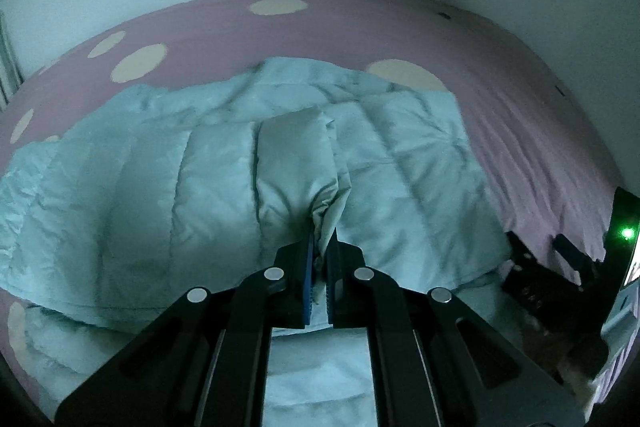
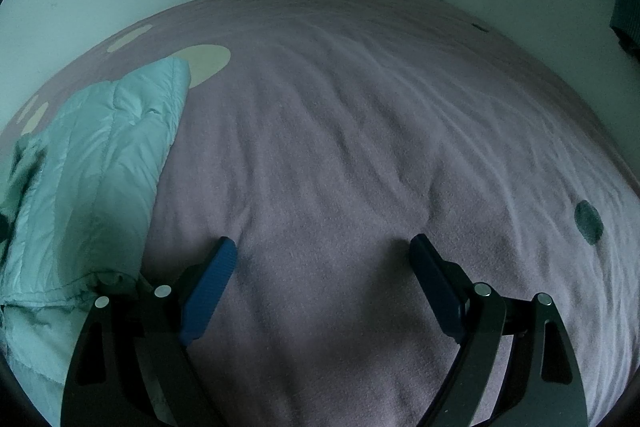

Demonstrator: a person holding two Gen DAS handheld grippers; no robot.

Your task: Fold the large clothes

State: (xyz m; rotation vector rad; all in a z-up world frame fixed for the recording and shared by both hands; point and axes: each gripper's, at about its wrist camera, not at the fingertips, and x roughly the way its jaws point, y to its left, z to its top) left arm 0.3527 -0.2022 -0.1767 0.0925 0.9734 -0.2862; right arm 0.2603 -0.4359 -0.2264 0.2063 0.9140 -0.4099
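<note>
Left tool [image 1: 319, 255] pinched tight on a fold of the mint puffer jacket [image 1: 224, 163], which lies on the pink bed [image 2: 360, 147]. Right tool [image 2: 324, 283] gapes wide, empty, just right of the jacket's edge; left is nearer.

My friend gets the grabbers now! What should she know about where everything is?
Left gripper: shut on a fold of the mint puffy jacket, holding it above the rest of the jacket.
Right gripper: open, holding nothing, over the bare pink blanket.
Jacket: lying on the blanket, to the left of the right gripper.
Done: one part looks folded over.
Left: lay the held part down, then probably finish folding and smooth it.
</note>
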